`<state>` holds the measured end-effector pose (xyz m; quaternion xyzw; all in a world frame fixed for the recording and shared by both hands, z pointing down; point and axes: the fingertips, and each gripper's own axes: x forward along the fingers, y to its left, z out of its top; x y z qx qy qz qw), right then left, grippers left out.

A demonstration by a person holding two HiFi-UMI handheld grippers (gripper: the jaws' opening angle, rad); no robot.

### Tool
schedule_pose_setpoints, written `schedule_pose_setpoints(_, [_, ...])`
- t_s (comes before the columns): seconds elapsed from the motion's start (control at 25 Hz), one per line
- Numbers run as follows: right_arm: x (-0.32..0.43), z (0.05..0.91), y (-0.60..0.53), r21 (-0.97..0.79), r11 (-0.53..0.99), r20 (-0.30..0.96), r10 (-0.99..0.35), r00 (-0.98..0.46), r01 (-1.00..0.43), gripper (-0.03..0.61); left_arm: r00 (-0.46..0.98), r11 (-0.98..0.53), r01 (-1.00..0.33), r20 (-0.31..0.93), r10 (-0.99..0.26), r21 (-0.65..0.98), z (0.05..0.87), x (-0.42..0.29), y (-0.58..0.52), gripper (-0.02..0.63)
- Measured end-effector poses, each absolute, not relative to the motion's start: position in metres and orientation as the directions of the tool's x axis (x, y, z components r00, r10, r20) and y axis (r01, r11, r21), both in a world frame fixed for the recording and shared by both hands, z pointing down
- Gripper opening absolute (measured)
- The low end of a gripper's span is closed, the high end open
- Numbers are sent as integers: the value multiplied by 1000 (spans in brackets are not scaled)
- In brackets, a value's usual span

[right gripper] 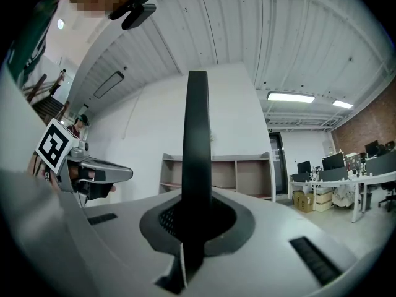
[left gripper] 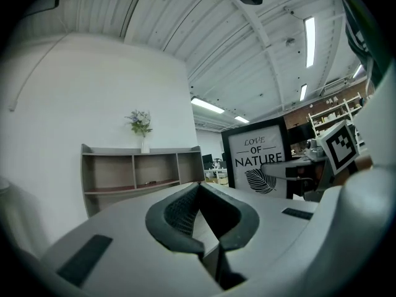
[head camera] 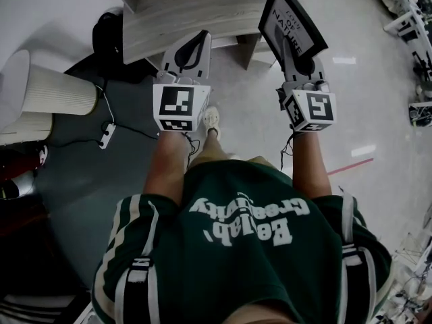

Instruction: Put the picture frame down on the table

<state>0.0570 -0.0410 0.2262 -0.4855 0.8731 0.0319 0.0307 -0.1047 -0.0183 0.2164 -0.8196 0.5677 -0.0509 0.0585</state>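
White wall and a ribbed ceiling fill the background, with an open shelf unit against the wall at 12 o'clock and a small vase of flowers on top of it.

My right gripper has its jaws clamped narrow on the picture frame, which I see edge-on, standing upright from the pads toward 12 o'clock. From my head view the frame juts out past the jaws at 1 o'clock, held in the air and clear of any surface. Its print reads "LOVE OF NATURE" over a leaf.

My left gripper has its jaws closed tip to tip with nothing between them. From it, the frame shows face-on at 2 o'clock.

A pale wood-grain tabletop lies at 12 o'clock just beyond both grippers, and the shiny floor spreads at 3 o'clock.
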Motion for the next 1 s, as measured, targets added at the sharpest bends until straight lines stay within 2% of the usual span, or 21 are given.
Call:
schedule_pose_setpoints(0.4, [16,219,-131,26,477,-80,-875,-478,-878,38,388,-382,-900,11,-922,-208,217,-142,-118,18])
schedule_pose_setpoints(1.0, [-4,221,-229,26,397,-69,-915,-398,-918,38,474,-466,-867,-7,-880,-178,211,-162,-229,18])
